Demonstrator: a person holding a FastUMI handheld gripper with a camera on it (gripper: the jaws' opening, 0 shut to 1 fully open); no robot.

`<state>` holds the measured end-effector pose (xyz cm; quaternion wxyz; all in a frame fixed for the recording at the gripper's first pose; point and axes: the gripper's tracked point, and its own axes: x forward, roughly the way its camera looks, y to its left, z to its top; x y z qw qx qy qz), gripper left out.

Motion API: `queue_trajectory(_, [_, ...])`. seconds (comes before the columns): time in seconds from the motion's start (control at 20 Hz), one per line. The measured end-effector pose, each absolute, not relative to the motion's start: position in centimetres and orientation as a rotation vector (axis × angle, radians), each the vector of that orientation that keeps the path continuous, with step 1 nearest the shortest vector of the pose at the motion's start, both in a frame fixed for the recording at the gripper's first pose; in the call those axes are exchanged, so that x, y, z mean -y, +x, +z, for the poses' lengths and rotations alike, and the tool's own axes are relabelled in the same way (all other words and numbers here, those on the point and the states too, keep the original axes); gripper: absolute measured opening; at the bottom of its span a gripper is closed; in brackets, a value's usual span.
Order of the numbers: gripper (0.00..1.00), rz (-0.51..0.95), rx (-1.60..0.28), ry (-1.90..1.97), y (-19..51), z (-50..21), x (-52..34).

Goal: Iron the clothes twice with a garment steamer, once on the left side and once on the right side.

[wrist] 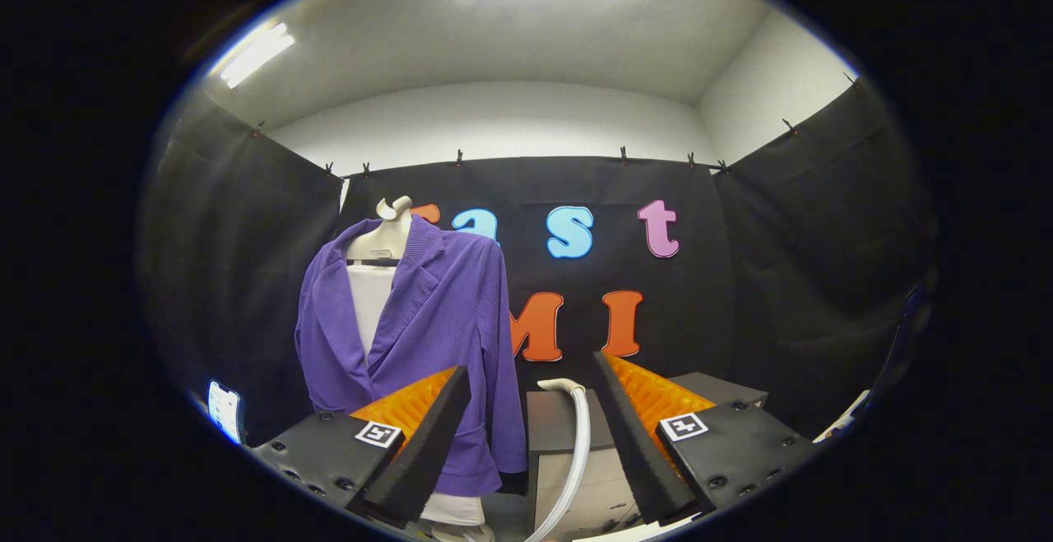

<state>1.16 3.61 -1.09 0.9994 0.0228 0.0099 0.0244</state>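
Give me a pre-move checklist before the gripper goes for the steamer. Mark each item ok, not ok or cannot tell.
1. Gripper open: ok, jaws stand wide apart with nothing pressed between them.
2. Jacket hung on the form: ok, it hangs upright beyond the left finger.
3. Hose located: ok, it curves up between the fingers, in front of the cabinet.
4. Steamer head within grasp: cannot tell, just the hose is seen.
5. Jacket front smooth: cannot tell.
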Motion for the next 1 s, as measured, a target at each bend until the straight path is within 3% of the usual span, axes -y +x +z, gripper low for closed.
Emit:
queue_trajectory(0.5, [0.99, 0.055, -0.046, 0.02, 5.2, 0.0, -4.1])
queue_trajectory(1.0, [0.99, 0.052, -0.098, 0.025, 15.8, 1.3, -3.9])
